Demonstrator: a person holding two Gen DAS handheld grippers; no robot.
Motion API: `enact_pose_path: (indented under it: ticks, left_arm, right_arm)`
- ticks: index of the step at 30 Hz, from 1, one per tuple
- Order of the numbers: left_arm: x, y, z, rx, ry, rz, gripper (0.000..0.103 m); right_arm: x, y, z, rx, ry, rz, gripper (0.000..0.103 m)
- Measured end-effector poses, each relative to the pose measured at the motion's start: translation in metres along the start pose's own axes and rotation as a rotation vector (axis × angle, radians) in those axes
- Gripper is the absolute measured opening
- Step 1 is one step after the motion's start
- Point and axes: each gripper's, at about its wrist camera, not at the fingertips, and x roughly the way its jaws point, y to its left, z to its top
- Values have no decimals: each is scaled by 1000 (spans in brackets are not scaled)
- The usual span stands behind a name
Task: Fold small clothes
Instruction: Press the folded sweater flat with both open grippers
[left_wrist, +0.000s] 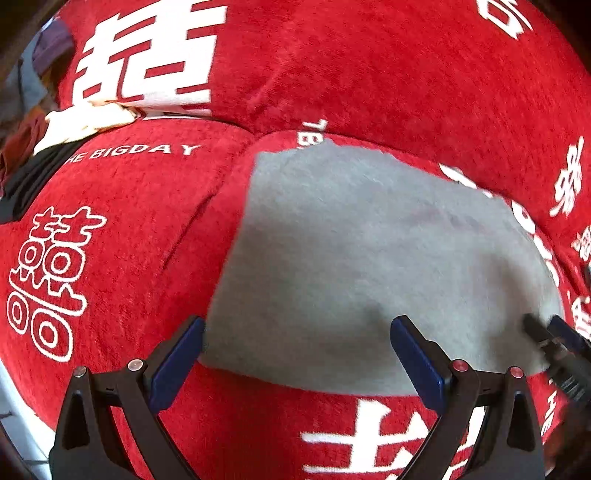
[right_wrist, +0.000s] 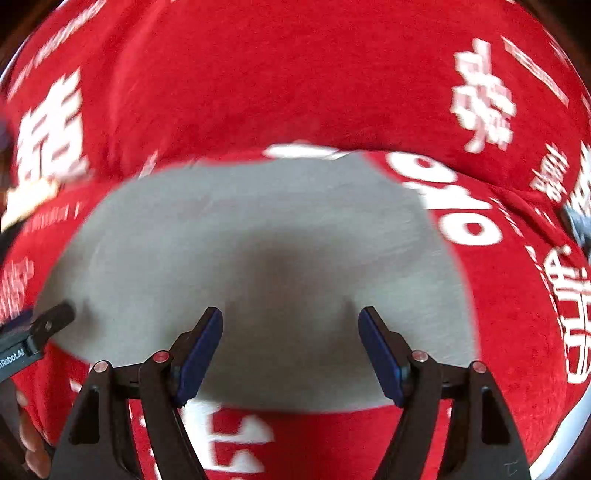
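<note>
A grey folded cloth (left_wrist: 369, 251) lies flat on a red sofa cover (left_wrist: 369, 74) printed with white characters. My left gripper (left_wrist: 297, 332) hovers open over the cloth's near left part, nothing between its blue pads. The right gripper's tip (left_wrist: 554, 339) shows at the cloth's right edge in the left wrist view. In the right wrist view the same grey cloth (right_wrist: 258, 229) fills the middle, blurred. My right gripper (right_wrist: 290, 325) stands open above its near edge with nothing between the fingers. The left gripper's tip (right_wrist: 55, 317) shows at the cloth's left edge.
A heap of white, black and dark red clothes (left_wrist: 74, 125) lies at the sofa's far left. The sofa's backrest (right_wrist: 295, 74) rises behind the cloth. A seam (left_wrist: 192, 225) between seat cushions runs left of the cloth. A hand (right_wrist: 29, 443) shows at the lower left.
</note>
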Motion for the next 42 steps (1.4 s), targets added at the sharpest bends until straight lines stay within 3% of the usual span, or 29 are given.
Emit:
enact_pose_path:
  ticks: [2,4,9,14,17,19,21,22,27,30,32,37,39,42]
  left_arm:
    - [2,-12,-7,79,-22,68,100]
    - [11,-10,-12,101,8,110,100]
    - [19,46,-27,-79,62,-30,103]
    - [15,53,-34,-43,41,-36,103]
    - [14,55,-36,-39,42,-44,103]
    - [10,58,-38,-47,55,-43,103]
    - [4,57,-35,-51,49,49,103]
    - [-7,52,-35,-38,6,52,103]
    - [-25,-4,-24,17,-44,-35,103]
    - [-15,-44,-21,99,-55,-17,103]
    - [4,-57,-25,158,-20,41,103]
    - [15,-31,-33,131,-16,8,103]
    - [14,-23,-35,141,4,0,103]
    - [11,-5,-38,112,30,35,103]
  right_arm:
    - [9,20,-10,-65,27,-22,79]
    - [12,16,-18,-86,3,-32,79]
    - [9,-51,-31,46,17,2,79]
    - [-3,-103,-48,83,-8,-3,77]
    - [-1,-120,-52,96,1,-121,83]
    - [-4,-141,-55,213,25,-54,83]
    - [-18,-138,-57,238,-7,-97,83]
    - [-29,-123,-55,191,-57,-124,83]
    - [-31,-31,-45,-2,-102,-46,83]
    - [-10,9,-40,-91,-65,-55,83]
    - [2,9,-40,-96,-49,-52,83]
    - [1,-40,-45,-33,-42,12,85]
    - [-1,-54,-49,-4,-38,-37,85]
    - [-6,-81,-57,8,-27,-13,85]
